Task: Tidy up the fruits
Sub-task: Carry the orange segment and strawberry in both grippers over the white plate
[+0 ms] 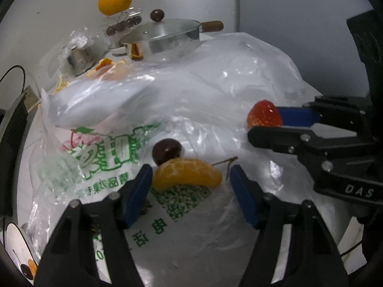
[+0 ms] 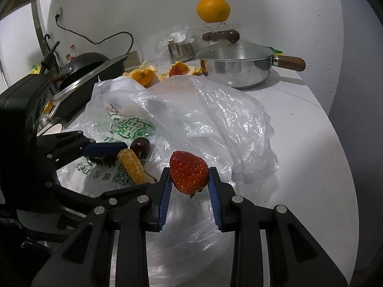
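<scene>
Right gripper [image 2: 189, 179] is clamped on a strawberry [image 2: 189, 175]. Left gripper [image 1: 191, 177] has its pads spread wide around an orange segment [image 1: 186, 174] lying on the plastic bag [image 1: 191, 110], cherry [image 1: 167, 150] touching it at 11 o'clock. Way back at 12, a steel pan [image 2: 235, 70] and whole orange [image 2: 213, 9].
</scene>
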Tool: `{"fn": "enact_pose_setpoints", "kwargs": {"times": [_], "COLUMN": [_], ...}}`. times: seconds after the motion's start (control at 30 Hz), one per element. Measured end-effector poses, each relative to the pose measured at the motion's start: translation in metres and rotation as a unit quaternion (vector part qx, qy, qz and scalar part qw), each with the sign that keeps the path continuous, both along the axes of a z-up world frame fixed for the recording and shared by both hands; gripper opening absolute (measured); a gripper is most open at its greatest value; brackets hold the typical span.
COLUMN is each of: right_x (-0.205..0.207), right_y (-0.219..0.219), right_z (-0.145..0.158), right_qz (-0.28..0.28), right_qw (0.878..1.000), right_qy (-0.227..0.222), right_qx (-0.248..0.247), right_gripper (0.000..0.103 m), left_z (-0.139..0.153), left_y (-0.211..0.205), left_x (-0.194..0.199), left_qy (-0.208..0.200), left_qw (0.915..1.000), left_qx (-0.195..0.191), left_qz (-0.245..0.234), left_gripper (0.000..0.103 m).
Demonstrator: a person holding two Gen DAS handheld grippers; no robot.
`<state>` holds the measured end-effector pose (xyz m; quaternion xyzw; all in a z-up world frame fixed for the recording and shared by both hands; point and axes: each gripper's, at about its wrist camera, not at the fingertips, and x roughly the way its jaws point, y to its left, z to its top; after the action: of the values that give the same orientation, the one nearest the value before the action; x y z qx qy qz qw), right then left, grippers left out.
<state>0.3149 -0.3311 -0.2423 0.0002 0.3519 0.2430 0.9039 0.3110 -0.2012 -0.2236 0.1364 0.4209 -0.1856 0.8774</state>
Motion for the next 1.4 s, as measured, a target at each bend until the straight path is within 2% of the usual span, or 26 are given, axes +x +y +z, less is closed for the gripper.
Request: {"fn": "enact_pose_setpoints", "kwargs": {"times": [0.03, 0.2, 0.57, 1.4], "right_x": [0.000, 0.000, -0.007, -0.067], "right_y": [0.000, 0.000, 0.000, 0.050], "right_z": [0.000, 0.000, 0.004, 0.047], "right_qz": [0.000, -0.002, -0.003, 0.023], "right_qw": [1.000, 1.000, 1.000, 0.997], "right_qy": [0.000, -0.003, -0.007, -0.056], "right_qx": [0.000, -0.002, -0.005, -0.038], "right_gripper": [0.032, 0.032, 0.032, 0.032], "left_z": [0.000, 0.003, 0.022, 0.066], "left_y": [0.000, -0.001, 0.006, 0.058], "left_x": [-0.001, -0.005, -0.022, -0.085], "left_qy": [0.001, 0.001, -0.016, -0.066], "left_qw": [1.0000, 0.9999, 0.9997, 0.9965], "left_qx": [0.001, -0.002, -0.016, -0.052], "left_qz": [-0.002, -0.011, -0.013, 0.005], "left_gripper": [0.057, 0.051, 0.051, 0.051]}}
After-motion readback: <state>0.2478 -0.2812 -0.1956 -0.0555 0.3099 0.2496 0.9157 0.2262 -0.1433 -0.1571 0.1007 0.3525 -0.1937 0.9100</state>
